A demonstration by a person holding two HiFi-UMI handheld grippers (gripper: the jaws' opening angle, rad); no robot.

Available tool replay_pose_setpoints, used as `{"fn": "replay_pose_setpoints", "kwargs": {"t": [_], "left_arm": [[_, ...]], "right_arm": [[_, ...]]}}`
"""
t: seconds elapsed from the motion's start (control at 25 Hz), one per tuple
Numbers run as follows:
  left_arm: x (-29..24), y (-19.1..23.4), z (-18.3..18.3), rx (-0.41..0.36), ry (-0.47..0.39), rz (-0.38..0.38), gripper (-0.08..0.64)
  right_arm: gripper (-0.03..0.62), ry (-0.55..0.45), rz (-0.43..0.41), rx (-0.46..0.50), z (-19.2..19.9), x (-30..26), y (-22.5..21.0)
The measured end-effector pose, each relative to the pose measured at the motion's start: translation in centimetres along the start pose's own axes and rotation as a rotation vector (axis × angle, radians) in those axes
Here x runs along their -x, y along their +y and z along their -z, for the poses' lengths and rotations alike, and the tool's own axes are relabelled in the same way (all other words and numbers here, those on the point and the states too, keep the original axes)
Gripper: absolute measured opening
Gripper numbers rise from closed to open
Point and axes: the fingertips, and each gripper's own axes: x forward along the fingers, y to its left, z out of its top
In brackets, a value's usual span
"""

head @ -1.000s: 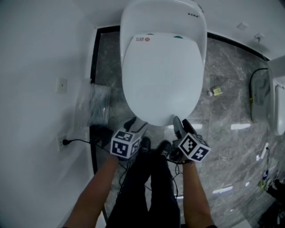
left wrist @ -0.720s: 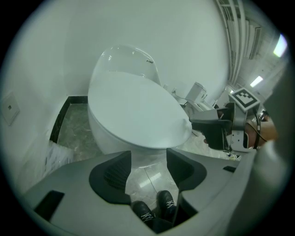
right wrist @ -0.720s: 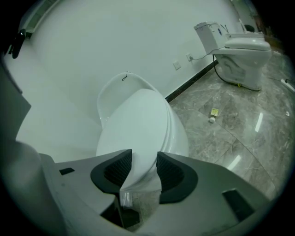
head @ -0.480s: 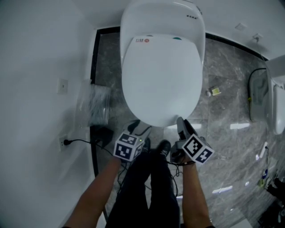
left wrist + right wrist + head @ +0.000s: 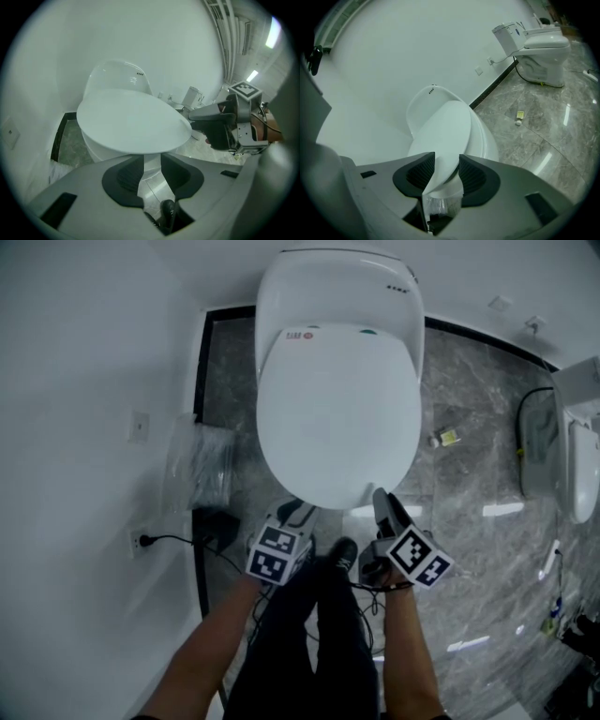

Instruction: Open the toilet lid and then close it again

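Toilet lid (image 5: 337, 413) lies down over the bowl (image 5: 93, 143) in the middle of the head view, hiding the seat there. At far left a black cable (image 5: 178, 538) leaves a wall socket (image 5: 138, 541). A crumpled clear bag (image 5: 200, 465) lies beside the toilet, its contents hard to make out.

At lower centre, the left hand-held gripper (image 5: 292, 513) reaches under the lid's front rim. Its own view shows the jaws narrowed, just having been closing, with only the white bowl front between them and nothing clearly pinched.

The right hand-held gripper (image 5: 380, 500) has also just been closing and clamps the lid's front edge. Only its own view shows that edge running between the pads (image 5: 423, 172), with the seat (image 5: 485, 136) beneath.

Further right, a small item (image 5: 447, 438) on the grey floor (image 5: 469, 549) is too small to identify. A second toilet (image 5: 574, 451) is cut off at the right edge.
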Motion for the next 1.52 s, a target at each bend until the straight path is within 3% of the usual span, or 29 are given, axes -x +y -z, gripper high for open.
{"fn": "replay_pose_setpoints", "kwargs": {"t": [0.32,0.84,1.12,1.52], "left_arm": [[2.6,-0.9,-3.7,-0.005,-0.055,0.000,0.110],[7.3,-0.6,-13.0,-0.022,-0.162,-0.045,0.015],[8.8,-0.2,-18.3,0.004,-0.213,-0.045,0.009],[10.5,-0.2,-25.4,-0.038,-0.267,-0.055,0.009]], "right_arm": [[0.163,0.028,-0.021,0.103,-2.1,2.0,2.7],[0.021,0.009,-0.042,0.311,-5.8,6.6,9.3],[0.011,-0.007,-0.026,0.481,-8.0,8.4,13.1],[0.012,-0.026,-0.029,0.591,-11.7,8.7,17.1]]}}
